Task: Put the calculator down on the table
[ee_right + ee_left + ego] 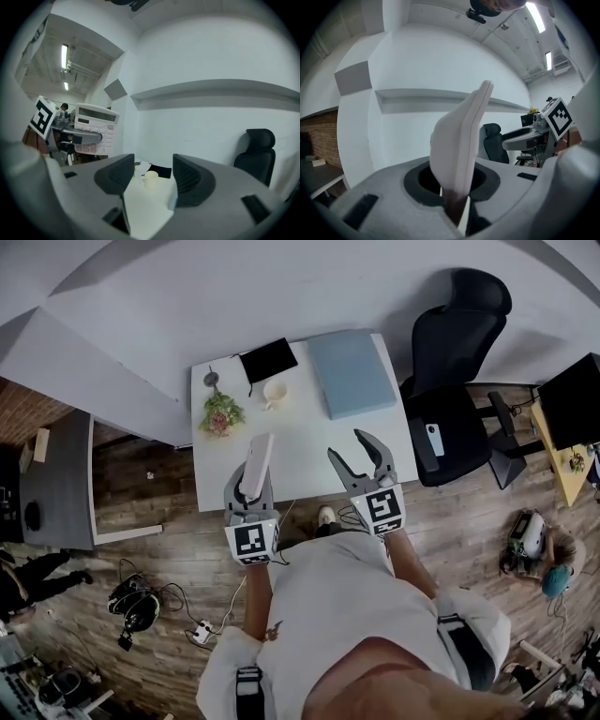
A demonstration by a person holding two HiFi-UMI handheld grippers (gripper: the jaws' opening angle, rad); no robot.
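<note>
**Calculator held over the counter, ready to set down**

The left gripper (249,493) has its jaws closed to a narrow gap on the lower end of the calculator (262,451). It is held edge-on between the 2 pads, and the rest of it juts out beyond them. In the right gripper view its keys and display face the right gripper (354,454), whose jaws stand wide apart with nothing between them. From the head view the calculator appears to be in the air above the near left part of the counter (300,442), not yet resting on it.

The step in hand looks like the set-down itself. The bare patch between the plant (220,413) and the near edge seems the best spot. It is well clear of the mug (276,392), the black pad (268,359) and the blue folder (352,373).

To do it well:
- Roll the left wrist so the back faces down and the keys face up.
- Lower until the free end touches the counter first, then lay the rest flat.
- Part the jaws only once the counter carries the weight, since a thin plastic body gripped by 1 end could swing or slip.
- Draw the gripper straight back towards the near edge so the pads do not drag it.
- Hold the right gripper aside, away from the mug.
</note>
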